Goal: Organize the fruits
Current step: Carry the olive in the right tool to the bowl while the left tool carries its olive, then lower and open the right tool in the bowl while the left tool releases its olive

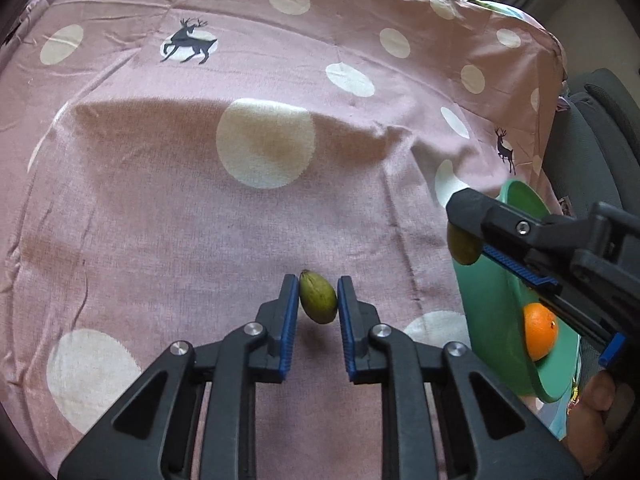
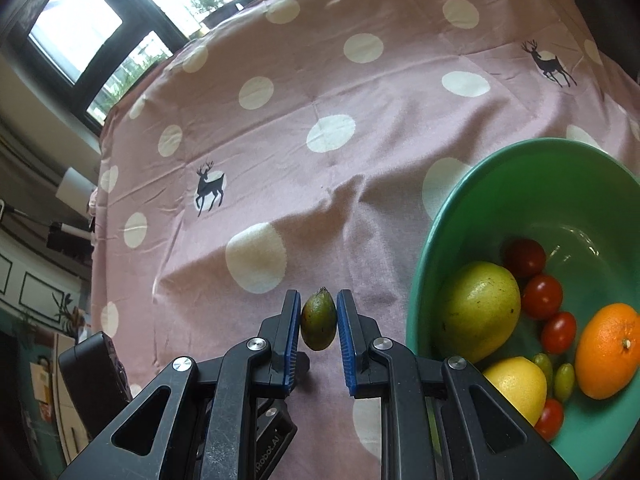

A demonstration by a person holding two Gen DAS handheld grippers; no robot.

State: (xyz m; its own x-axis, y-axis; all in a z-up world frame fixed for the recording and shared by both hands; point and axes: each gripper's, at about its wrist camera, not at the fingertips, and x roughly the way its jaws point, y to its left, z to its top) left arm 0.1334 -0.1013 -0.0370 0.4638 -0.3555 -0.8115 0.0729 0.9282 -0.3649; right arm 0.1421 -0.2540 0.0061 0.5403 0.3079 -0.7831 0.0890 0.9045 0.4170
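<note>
Your left gripper [image 1: 318, 300] was pinching a small green fruit [image 1: 318, 297] between its blue pads [image 1: 289, 330], the fruit standing point-up with both pads pressed against its sides. It hung over the pink dotted cloth [image 1: 160, 220], and a faint shadow lay on the cloth just under it.

Your right gripper [image 2: 319, 320] was clamped the same way on a second green fruit [image 2: 318, 319], darker toward its base, stem end up, both pads touching it. From your left camera that gripper came in from the right above the green bowl [image 1: 492, 320], and the fruit in it showed only as an olive lump under the black finger, over the bowl's near rim.

The bowl [image 2: 440, 208] sat on the cloth to the right of your right gripper. In it lay a large green pear-like fruit [image 2: 478, 312] against the near wall, a lemon [image 2: 516, 386] just beside it, and an orange [image 2: 608, 350] on the far side. Three red tomatoes [image 2: 542, 296] ran in a line between the big green fruit and the orange, with a fourth at the bottom edge by the lemon. Two pale grapes [image 2: 564, 380] lay between the lemon and the orange.

The cloth was creased, printed with white dots and dark deer [image 2: 208, 190]. A window [image 2: 76, 24] showed beyond its far edge.
</note>
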